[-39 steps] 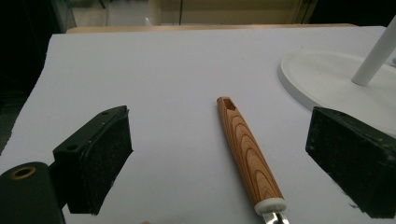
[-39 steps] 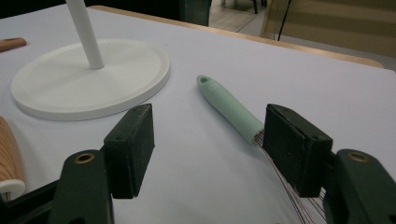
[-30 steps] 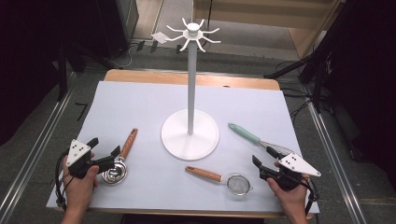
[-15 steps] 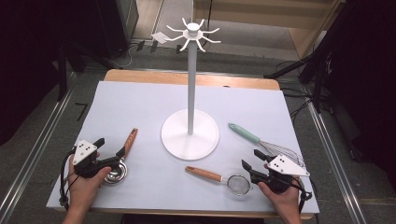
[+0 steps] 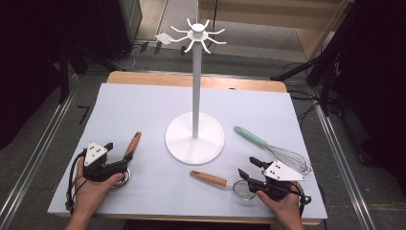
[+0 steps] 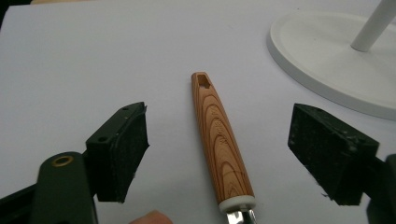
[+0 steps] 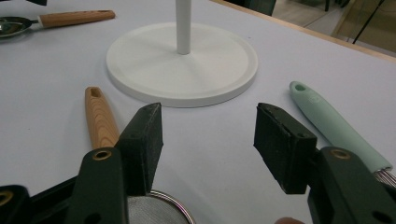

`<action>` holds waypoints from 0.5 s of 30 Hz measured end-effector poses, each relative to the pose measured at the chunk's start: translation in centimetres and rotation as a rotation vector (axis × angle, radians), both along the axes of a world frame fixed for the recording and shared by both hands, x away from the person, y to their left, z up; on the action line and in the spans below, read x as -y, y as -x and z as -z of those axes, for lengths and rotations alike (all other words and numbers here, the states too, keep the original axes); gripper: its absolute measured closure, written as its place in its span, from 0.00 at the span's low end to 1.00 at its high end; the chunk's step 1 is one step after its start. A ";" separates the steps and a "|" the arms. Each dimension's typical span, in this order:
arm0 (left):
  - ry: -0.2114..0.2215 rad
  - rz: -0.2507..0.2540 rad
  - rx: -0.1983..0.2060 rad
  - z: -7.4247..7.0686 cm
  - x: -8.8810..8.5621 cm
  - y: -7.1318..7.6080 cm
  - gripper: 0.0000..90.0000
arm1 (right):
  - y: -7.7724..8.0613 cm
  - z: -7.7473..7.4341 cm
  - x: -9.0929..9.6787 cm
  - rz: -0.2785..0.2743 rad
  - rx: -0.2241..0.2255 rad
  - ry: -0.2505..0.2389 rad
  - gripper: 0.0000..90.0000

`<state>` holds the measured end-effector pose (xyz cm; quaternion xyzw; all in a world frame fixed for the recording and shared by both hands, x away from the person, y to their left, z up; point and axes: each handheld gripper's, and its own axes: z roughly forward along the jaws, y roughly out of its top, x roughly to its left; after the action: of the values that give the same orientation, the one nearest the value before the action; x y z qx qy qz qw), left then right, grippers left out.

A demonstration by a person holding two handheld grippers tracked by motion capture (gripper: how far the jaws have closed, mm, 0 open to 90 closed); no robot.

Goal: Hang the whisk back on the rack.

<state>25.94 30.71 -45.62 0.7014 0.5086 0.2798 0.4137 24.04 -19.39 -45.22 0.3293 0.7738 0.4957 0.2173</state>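
- The left gripper (image 5: 119, 165) sits near the table's (image 5: 143, 110) front left corner, over a small metal spoon (image 5: 125, 158) with a wooden handle (image 6: 219, 140). In the left gripper view the handle lies on the table between the two fingers (image 6: 119, 149), about midway and clear of both; the fingers stand wide apart and hold nothing, though they have just been closing.
- The right gripper (image 5: 246, 172) is near the front right corner, above the round mesh of a small strainer (image 5: 242, 189). In the right gripper view the mesh rim (image 7: 159, 205) shows below its left finger (image 7: 142, 140), and the strainer's wooden handle (image 7: 100, 116) lies outside that finger, not between the two. These fingers are partly open on nothing and have just been closing too.
- A whisk (image 5: 275, 151) with a pale green handle lies toward the right edge, just beyond the right gripper.
- A white hook stand (image 5: 195, 139) rises from the table's middle.
- Compared with a second ago, the left gripper has swung over the spoon's bowl, and the right gripper has come leftward from the whisk's wires to the strainer.
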 end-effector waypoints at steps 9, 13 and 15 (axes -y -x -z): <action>0.001 0.020 -0.034 0.2 0.1 -0.2 0.39 | 0.1 0.0 0.2 -0.006 -0.003 -0.004 0.51; 0.000 0.037 -0.044 0.3 0.0 -0.3 0.46 | 0.1 -0.1 0.6 -0.012 -0.012 -0.018 0.56; -0.008 0.033 -0.033 0.2 -0.1 -0.3 0.46 | 0.0 -0.1 0.6 -0.040 -0.030 -0.022 0.60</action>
<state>26.28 30.80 -45.84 0.7157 0.5026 0.2635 0.4072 24.04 -20.00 -45.13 0.3233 0.7778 0.5035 0.1921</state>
